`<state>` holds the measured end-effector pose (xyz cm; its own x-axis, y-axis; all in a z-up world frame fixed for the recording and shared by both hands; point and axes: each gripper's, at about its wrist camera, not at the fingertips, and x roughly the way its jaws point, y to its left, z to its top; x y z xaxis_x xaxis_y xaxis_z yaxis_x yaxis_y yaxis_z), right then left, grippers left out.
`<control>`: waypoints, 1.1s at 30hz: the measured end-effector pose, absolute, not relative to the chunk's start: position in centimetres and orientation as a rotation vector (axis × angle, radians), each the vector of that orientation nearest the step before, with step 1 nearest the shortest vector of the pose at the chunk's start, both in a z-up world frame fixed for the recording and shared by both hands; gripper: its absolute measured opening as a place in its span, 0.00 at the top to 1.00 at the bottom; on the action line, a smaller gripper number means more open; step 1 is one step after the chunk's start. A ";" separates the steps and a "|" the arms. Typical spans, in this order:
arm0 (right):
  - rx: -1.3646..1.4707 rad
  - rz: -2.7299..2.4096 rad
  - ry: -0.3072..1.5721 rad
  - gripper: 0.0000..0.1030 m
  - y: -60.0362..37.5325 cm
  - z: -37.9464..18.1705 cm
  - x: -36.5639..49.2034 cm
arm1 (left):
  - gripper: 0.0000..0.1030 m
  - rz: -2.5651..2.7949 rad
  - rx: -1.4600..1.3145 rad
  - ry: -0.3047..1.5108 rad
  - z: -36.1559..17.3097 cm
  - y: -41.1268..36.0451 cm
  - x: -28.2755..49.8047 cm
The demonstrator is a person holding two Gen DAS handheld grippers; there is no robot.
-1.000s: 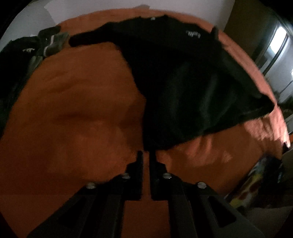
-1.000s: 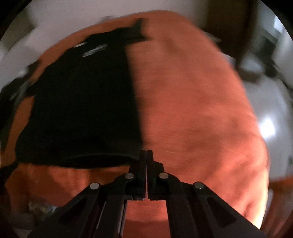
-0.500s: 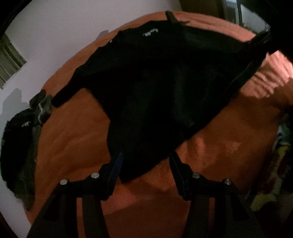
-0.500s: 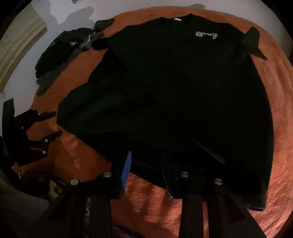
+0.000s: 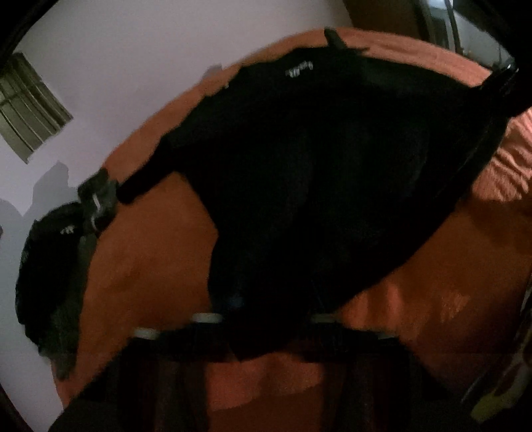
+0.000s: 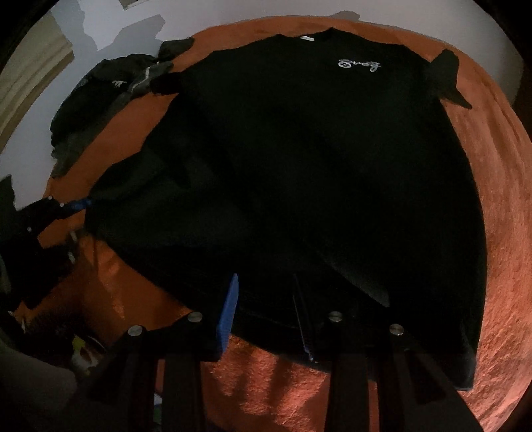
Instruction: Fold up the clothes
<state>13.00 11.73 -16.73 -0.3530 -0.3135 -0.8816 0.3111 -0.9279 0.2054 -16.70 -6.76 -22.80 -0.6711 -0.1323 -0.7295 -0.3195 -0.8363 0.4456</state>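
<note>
A black T-shirt [image 6: 299, 166] with a small white chest logo [image 6: 359, 64] lies flat on the orange bedspread [image 6: 498, 232], hem toward me. My right gripper [image 6: 266, 292] is open, and the hem's edge lies between its blue-padded fingers [image 6: 229, 309] without being pressed. In the blurred left wrist view, the T-shirt [image 5: 332, 166] bunches over my left gripper [image 5: 266, 319], whose jaws are closing tight on the hem's left corner and whose fingertips are hidden by cloth. The right wrist view shows that left gripper [image 6: 81, 203] at the same corner.
A pile of dark clothes [image 6: 99, 109] sits at the bedspread's far left edge against the white wall [image 6: 109, 30]; the same pile [image 5: 56, 266] shows in the left wrist view. Colourful clutter [image 6: 79, 349] lies below the bed's near left edge.
Both grippers swung onto the shirt's hem and opened. Since half a second ago the left one has shut on the hem corner; the right has stayed open and nearly still.
</note>
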 end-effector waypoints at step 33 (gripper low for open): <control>1.770 -2.548 -0.538 0.39 28.7 -16.9 14.3 | 0.59 2.452 -1.709 -0.173 -20.8 -18.9 -17.5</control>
<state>14.27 28.71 -16.95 -0.3681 -0.1864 -0.9109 -0.1979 -0.9415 0.2727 -17.48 -18.93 -20.82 -0.3409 0.1867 -0.9214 -0.0554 -0.9824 -0.1785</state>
